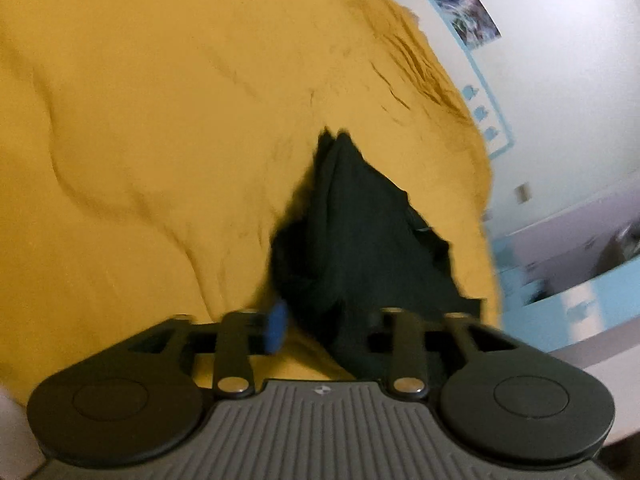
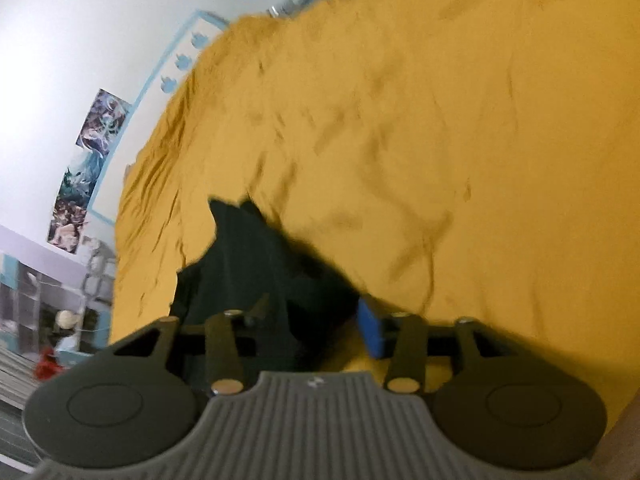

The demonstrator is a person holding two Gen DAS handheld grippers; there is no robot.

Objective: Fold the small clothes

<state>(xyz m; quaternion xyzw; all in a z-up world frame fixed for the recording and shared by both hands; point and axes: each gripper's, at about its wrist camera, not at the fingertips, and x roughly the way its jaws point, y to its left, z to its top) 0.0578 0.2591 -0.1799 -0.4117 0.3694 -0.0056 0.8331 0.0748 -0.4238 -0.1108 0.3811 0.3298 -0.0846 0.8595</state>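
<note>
A small black garment (image 1: 360,232) hangs bunched over a yellow-covered bed (image 1: 160,120). In the left wrist view my left gripper (image 1: 320,320) is shut on its near edge; one blue pad (image 1: 277,326) shows at the left, and the cloth hides the other finger. In the right wrist view the same black garment (image 2: 256,272) runs away from my right gripper (image 2: 320,328), which is shut on it; a blue pad (image 2: 370,330) shows at the right. The garment is lifted between both grippers, its far end pointed. Both views are blurred.
The yellow bedcover (image 2: 440,140) is wrinkled and fills most of both views. A white wall with posters (image 1: 464,12) and light-blue trim lies beyond the bed edge. Shelving and clutter (image 2: 52,304) stand at the left of the right wrist view.
</note>
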